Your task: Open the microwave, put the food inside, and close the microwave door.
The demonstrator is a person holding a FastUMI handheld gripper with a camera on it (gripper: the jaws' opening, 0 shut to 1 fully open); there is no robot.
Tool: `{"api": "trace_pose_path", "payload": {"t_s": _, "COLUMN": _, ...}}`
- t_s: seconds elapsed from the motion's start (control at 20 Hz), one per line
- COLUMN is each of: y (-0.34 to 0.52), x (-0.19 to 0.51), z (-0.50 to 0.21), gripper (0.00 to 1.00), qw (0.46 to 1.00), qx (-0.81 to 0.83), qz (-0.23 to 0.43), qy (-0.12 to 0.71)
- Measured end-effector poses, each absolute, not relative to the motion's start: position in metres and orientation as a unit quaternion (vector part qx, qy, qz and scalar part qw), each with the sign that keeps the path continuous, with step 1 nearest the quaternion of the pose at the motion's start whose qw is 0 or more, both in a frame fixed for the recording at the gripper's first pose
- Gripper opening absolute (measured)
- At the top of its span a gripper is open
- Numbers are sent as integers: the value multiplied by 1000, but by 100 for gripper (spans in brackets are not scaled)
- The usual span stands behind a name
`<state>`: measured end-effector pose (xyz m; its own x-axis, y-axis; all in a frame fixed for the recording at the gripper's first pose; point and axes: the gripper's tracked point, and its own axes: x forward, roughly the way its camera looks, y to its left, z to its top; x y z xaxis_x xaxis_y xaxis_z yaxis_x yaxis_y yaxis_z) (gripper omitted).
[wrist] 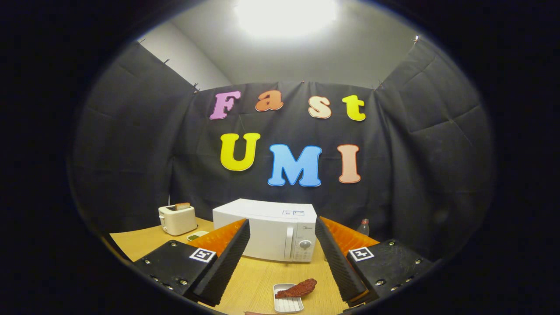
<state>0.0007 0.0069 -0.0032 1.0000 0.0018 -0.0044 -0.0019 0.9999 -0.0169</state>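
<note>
White microwave (280,234) with its door closed, and a piece of reddish-brown food (298,288) on a small white tray (286,302), both on a wooden table.

The microwave stands upright toward the back of the table, its front facing the camera. A vertical white handle and a round dial sit on the right part of its front. The food is flat, elongated and rough-textured, lying across the tray's far end and overhanging its right edge. The rectangular, ridged tray lies nearer the camera, well apart from the microwave.
</note>
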Motion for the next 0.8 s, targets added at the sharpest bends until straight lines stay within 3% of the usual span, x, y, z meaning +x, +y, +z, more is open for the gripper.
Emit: {"api": "trace_pose_path", "payload": {"t_s": 0.8, "y": 2, "x": 21, "z": -12, "gripper": 95, "qw": 1000, "qx": -4, "qz": -1, "qy": -14}}
